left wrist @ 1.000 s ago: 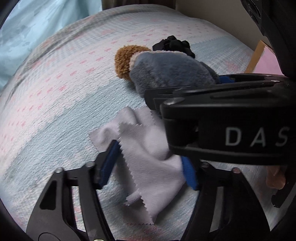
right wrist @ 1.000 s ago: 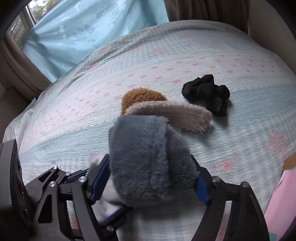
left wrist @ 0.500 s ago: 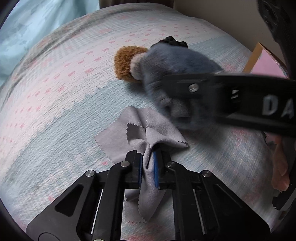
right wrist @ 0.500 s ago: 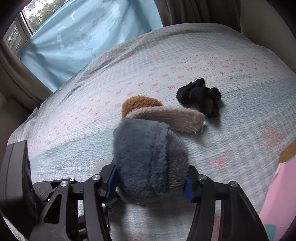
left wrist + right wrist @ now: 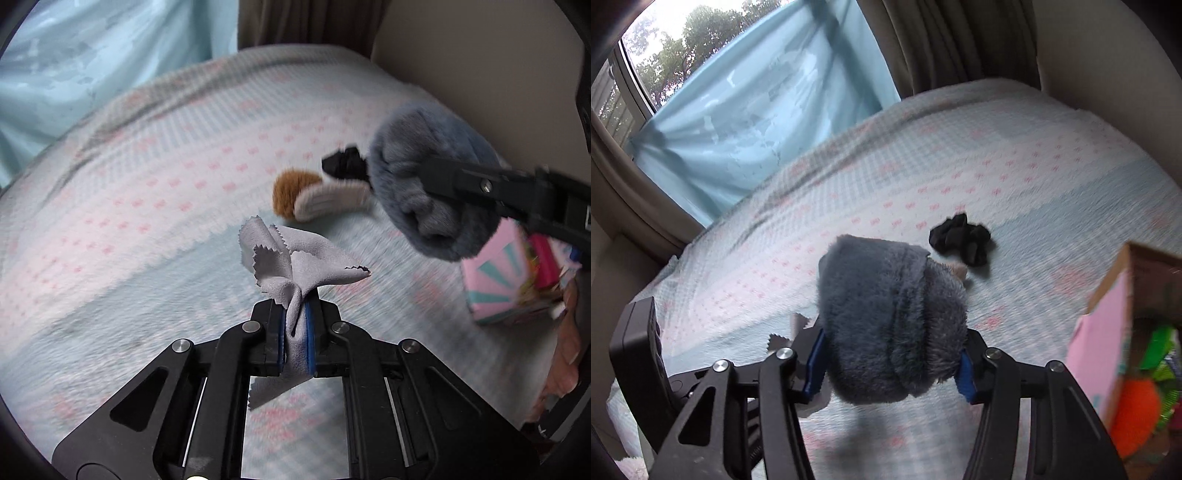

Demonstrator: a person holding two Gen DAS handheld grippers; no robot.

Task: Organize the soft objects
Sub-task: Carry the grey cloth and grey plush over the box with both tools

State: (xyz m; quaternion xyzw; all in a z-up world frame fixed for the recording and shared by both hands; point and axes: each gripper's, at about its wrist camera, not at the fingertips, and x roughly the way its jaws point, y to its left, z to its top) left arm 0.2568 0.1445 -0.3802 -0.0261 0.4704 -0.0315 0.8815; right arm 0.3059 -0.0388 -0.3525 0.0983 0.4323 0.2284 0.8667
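While both our hands are above the bed (image 5: 155, 206), our left gripper (image 5: 295, 332) has its fingers (image 5: 277, 332) pressed together on a pale grey cleaning cloth (image 5: 291, 258) with pinked, zigzag edges. That cloth hangs clear of the bedspread, its corners sticking up past the fingertips and one tail drooping below them.

Our right gripper (image 5: 892, 365) pinches a fluffy blue-grey slipper (image 5: 890, 321) between its blue-padded fingers (image 5: 814, 363), having just closed in on it; the plush bulges out above and below the pads. In the left wrist view the same slipper (image 5: 432, 184) is up off the bed at the right, gripped by the black fingers.

On the bedspread lie the second slipper (image 5: 317, 199), brown plush with a pale ribbed sole turned toward us, and beyond it a crumpled black fabric bundle (image 5: 962, 240); from the right wrist view they lie close together, and we cannot tell whether they touch.

At the right edge stands a pink cardboard box (image 5: 1108, 325), open at the top, with an orange plush toy (image 5: 1134, 417) and something green inside. A light blue curtain (image 5: 757, 110) hangs behind the bed.
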